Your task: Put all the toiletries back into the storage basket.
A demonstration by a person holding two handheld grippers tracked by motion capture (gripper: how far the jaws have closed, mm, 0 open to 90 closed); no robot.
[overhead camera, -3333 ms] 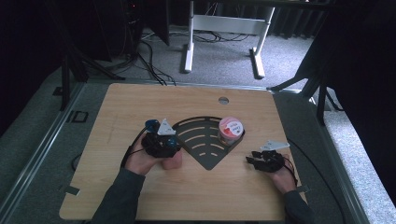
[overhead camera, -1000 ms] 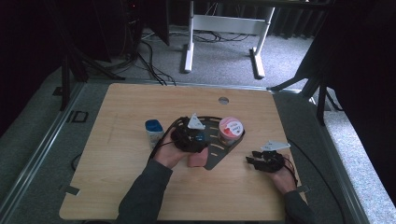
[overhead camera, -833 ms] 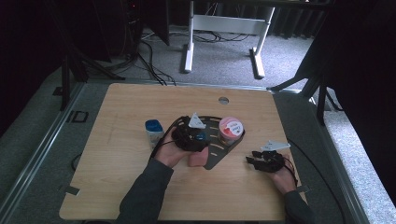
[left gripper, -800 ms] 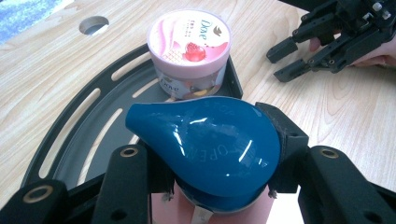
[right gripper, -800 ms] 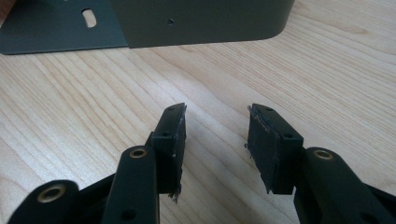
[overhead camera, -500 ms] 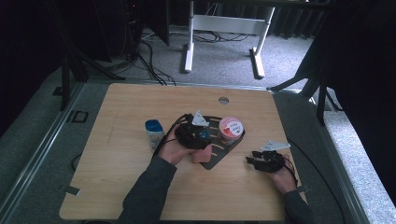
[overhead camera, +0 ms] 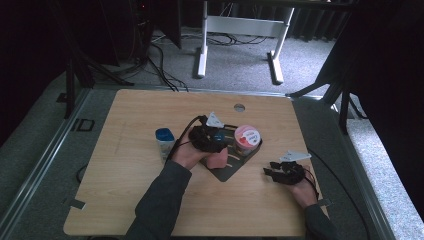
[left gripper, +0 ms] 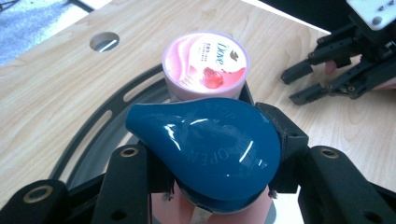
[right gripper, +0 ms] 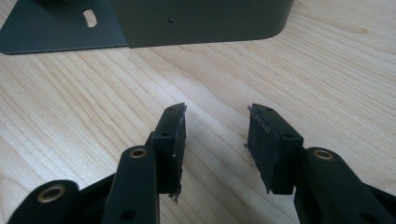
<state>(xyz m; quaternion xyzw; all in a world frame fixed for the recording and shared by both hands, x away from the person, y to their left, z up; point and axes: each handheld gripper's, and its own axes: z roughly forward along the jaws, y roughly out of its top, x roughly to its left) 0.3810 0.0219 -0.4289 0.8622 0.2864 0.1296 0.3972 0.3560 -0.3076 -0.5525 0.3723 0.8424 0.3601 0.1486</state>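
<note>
where the high view looks down on the table [overhead camera: 125,200], my left gripper [overhead camera: 212,137] holds a pink bottle [overhead camera: 218,160] over the dark fan-shaped rack [overhead camera: 231,171], beside the pink tub [overhead camera: 247,137]; a blue-capped bottle [overhead camera: 164,142] stands apart at the left, and my right gripper [overhead camera: 280,172] rests near the rack's right edge. along the left gripper view, my jaws are clamped on the bottle under its teal cap [left gripper: 205,149], the tub [left gripper: 205,63] just behind. along the right gripper view, my jaws stand apart over bare wood, the rack [right gripper: 60,28] ahead.

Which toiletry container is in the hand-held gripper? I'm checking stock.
The pink bottle with the teal cap, clamped by the left hand-held gripper; the Dove tub stands free.
</note>
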